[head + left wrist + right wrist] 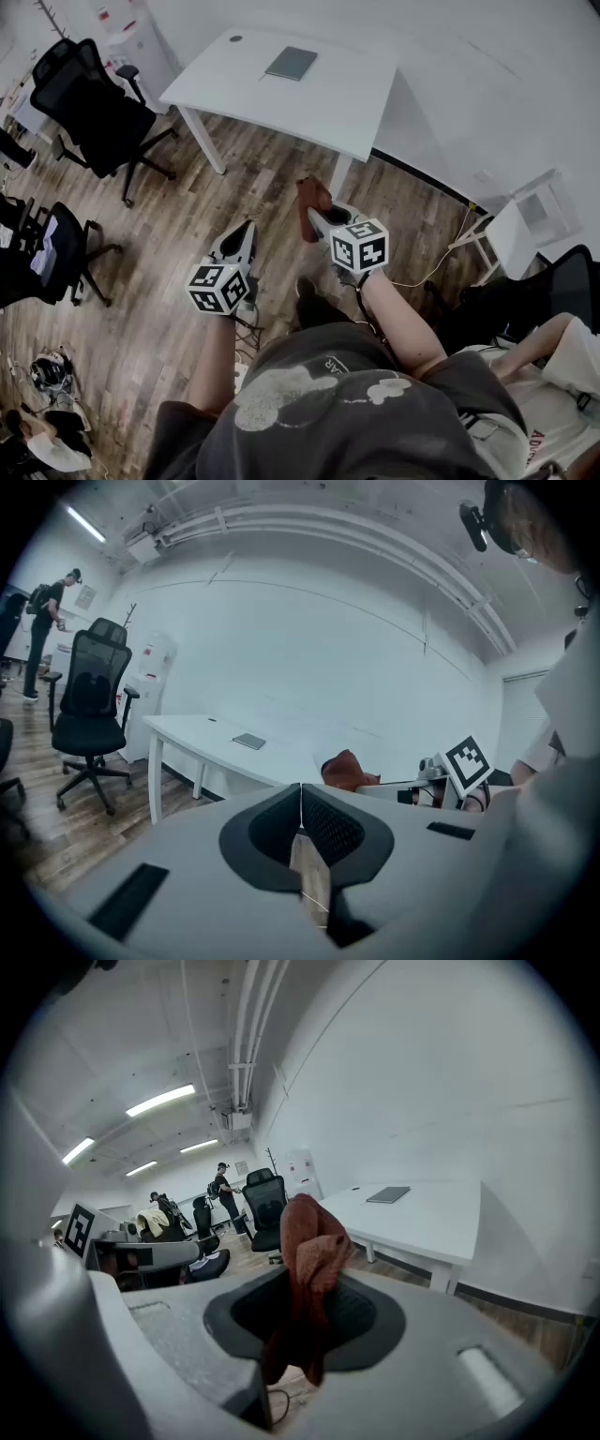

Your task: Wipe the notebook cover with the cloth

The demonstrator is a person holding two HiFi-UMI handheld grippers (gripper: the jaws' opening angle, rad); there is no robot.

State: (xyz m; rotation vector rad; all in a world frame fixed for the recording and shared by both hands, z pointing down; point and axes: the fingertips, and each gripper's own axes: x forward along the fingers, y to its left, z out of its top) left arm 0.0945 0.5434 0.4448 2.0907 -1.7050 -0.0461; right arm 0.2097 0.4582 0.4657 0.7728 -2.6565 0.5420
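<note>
A dark grey notebook (292, 63) lies flat on the white table (309, 98) ahead of me; it shows small in the left gripper view (249, 742) and in the right gripper view (388, 1194). My right gripper (312, 217) is shut on a rust-red cloth (313, 205), which bunches up between the jaws (311, 1251) and hangs below them. My left gripper (246, 231) is shut with nothing in it, held over the wooden floor, well short of the table. The cloth (349, 770) also shows to the right in the left gripper view.
Black office chairs (94, 108) stand left of the table, another (47, 253) nearer me. A white folding stand (520, 225) and a seated person's arm (553, 342) are at the right. A person (45, 621) stands far left.
</note>
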